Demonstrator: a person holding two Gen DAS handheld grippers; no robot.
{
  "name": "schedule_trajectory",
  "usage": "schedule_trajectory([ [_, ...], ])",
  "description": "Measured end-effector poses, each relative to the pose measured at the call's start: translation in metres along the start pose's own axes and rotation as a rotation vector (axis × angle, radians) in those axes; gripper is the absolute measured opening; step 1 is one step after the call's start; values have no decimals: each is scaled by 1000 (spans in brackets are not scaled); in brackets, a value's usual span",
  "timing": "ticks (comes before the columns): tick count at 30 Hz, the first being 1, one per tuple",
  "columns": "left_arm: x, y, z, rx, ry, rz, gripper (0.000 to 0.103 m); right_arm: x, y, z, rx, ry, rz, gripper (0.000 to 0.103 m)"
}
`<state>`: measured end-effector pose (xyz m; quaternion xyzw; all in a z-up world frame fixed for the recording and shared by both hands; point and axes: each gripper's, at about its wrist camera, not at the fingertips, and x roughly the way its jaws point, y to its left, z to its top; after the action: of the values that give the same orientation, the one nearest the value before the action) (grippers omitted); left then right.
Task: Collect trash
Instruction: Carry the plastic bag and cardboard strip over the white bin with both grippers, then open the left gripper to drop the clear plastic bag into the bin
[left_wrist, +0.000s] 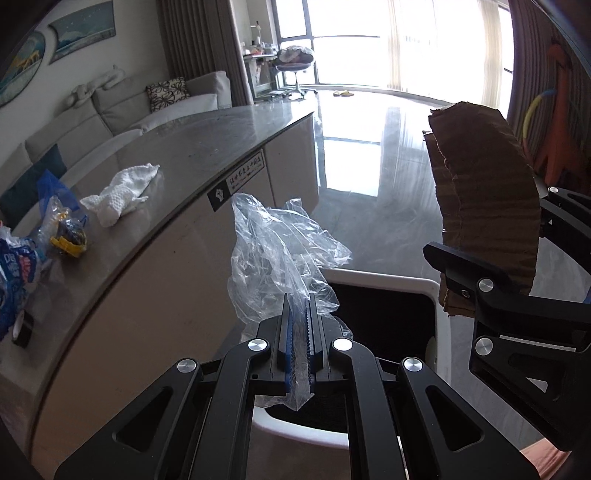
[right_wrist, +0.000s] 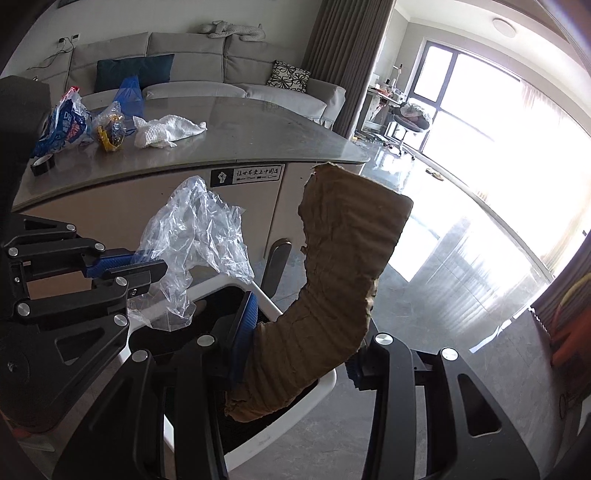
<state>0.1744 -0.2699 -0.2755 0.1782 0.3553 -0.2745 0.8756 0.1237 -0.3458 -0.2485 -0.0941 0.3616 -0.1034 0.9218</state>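
Left hand-held gripper (left_wrist: 299, 314) pinches clear plastic wrap (left_wrist: 273, 251), right hand-held gripper (right_wrist: 299, 328) clamps torn cardboard (right_wrist: 343, 258), both over the bin (left_wrist: 388, 282) at six o'clock, seemingly for dropping.

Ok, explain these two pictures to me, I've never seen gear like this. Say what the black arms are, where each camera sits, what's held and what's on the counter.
The black metal parts are two hand-held grippers, one in each of a person's hands. Each carries a wide-angle camera looking forward along its jaws, so each picture shows its own gripper at the bottom and the other one off to the side.

The left gripper has its jaws shut on a crumpled clear plastic bag. The right gripper clamps a curved piece of brown cardboard. Both hang over a white bin with a dark inside.

On the grey counter lie a white paper towel, a blue and white wrapper, a small clear packet with yellow and dark contents and a black tape roll.
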Motion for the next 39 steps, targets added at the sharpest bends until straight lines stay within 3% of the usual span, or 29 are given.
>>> schedule_trajectory([
  [14, 50, -13, -19, 29, 126, -54, 7, 50, 0, -21, -51, 111, 46, 43],
  [27, 95, -22, -25, 44, 250, -128, 10, 66, -9, -23, -15, 143, 38, 44],
  [29, 102, -26, -28, 57, 269, -127, 21, 66, -8, -23, -17, 143, 33, 43],
  [31, 109, -30, -29, 73, 300, -121, 69, 67, -8, -22, -21, 144, 32, 44],
  [32, 109, -30, -29, 72, 298, -124, 79, 67, -7, -22, -21, 145, 33, 44],
  [36, 102, -32, -28, 89, 255, -117, 94, 71, -2, -18, -27, 144, 29, 44],
  [39, 98, -34, -28, 107, 245, -109, 94, 71, -2, -16, -22, 139, 30, 44],
])
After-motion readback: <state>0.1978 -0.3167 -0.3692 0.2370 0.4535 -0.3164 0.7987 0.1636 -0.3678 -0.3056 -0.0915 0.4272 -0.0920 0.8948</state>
